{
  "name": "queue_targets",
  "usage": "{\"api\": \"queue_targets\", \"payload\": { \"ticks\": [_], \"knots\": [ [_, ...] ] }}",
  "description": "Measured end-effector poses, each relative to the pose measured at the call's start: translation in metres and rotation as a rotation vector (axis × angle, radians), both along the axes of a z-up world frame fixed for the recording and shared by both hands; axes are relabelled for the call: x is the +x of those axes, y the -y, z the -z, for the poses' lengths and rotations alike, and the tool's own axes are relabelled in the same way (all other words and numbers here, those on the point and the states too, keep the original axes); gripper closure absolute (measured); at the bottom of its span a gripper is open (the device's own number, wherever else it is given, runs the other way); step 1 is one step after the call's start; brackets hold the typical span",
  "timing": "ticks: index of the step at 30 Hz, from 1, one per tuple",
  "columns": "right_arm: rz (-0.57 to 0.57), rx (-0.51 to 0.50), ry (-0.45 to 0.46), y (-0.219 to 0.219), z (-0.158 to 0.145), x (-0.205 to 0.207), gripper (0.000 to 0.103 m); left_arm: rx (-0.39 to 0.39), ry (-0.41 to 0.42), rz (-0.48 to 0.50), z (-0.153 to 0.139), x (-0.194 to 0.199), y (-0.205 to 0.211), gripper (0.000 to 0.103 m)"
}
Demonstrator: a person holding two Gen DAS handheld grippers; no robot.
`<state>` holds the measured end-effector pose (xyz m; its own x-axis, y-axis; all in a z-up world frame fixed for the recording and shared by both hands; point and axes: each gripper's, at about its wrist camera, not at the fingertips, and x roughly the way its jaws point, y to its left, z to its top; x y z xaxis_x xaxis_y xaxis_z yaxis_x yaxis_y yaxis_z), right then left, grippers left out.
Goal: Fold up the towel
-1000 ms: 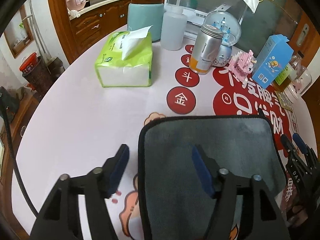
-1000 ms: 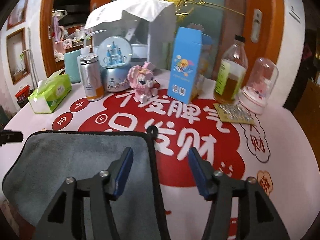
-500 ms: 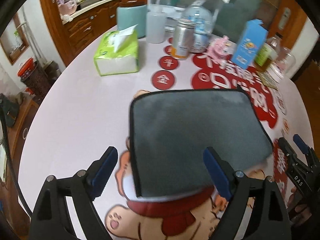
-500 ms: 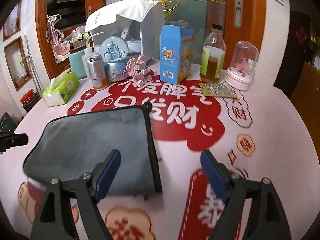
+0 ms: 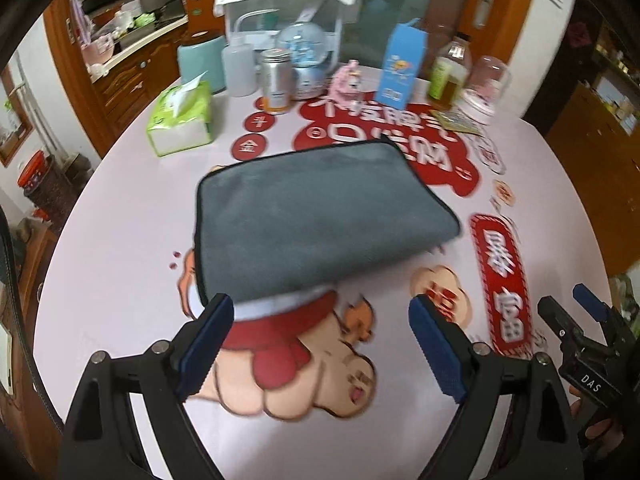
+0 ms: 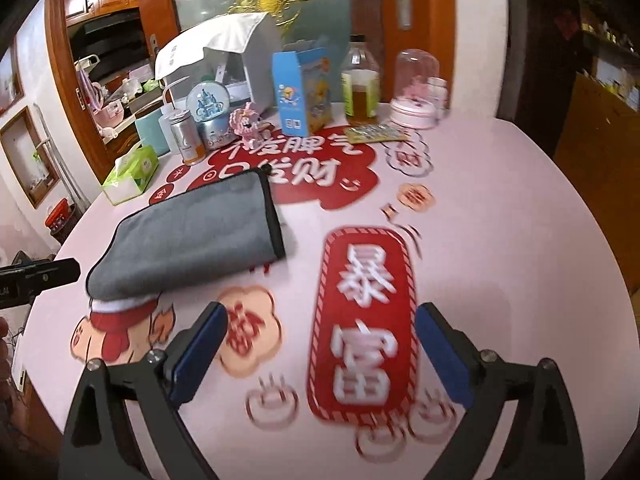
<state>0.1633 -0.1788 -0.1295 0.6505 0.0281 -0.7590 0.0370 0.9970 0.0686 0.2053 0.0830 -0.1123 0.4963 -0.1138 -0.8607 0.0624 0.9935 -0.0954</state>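
Looks like one fold is in, both grippers off the towel.
Towel (image 5: pixel 316 220) lies folded mid-bench, near the tissue pack (image 5: pixel 180 120). Left gripper (image 5: pixel 320 344) and right gripper (image 6: pixel 320 352) hang jaws wide, empty; next fold probably needs an edge regrabbed.

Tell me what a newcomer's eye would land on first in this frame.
The folded grey towel lies flat mid-table on the pink tablecloth, beside its big red printed characters. Both the left tool and the right tool hover open at the near edge, touching nothing. Along the far edge stands clutter, including a blue carton and a green tissue pack.
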Motion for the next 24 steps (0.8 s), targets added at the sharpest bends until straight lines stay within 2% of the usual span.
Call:
{"api": "queue_targets", "payload": {
  "ticks": [6,10,16,24],
  "knots": [
    [0.031,0.015,-0.021,0.021,-0.018,-0.053,0.005,0.015,0.02,0.061,-0.018,-0.043,0.032,0.008],
    [0.026,0.0,-0.014,0.026,-0.032,-0.083,0.003,0.011,0.042,0.093,-0.032,-0.072,0.045,0.001],
    [0.009,0.018,-0.008,0.025,-0.058,-0.122,0.001,0.027,0.071,0.122,-0.054,-0.112,0.058,0.001],
    [-0.022,0.026,0.031,0.012,-0.099,-0.158,0.0,0.026,0.114,0.147,-0.084,-0.142,0.065,0.001]
  ]
}}
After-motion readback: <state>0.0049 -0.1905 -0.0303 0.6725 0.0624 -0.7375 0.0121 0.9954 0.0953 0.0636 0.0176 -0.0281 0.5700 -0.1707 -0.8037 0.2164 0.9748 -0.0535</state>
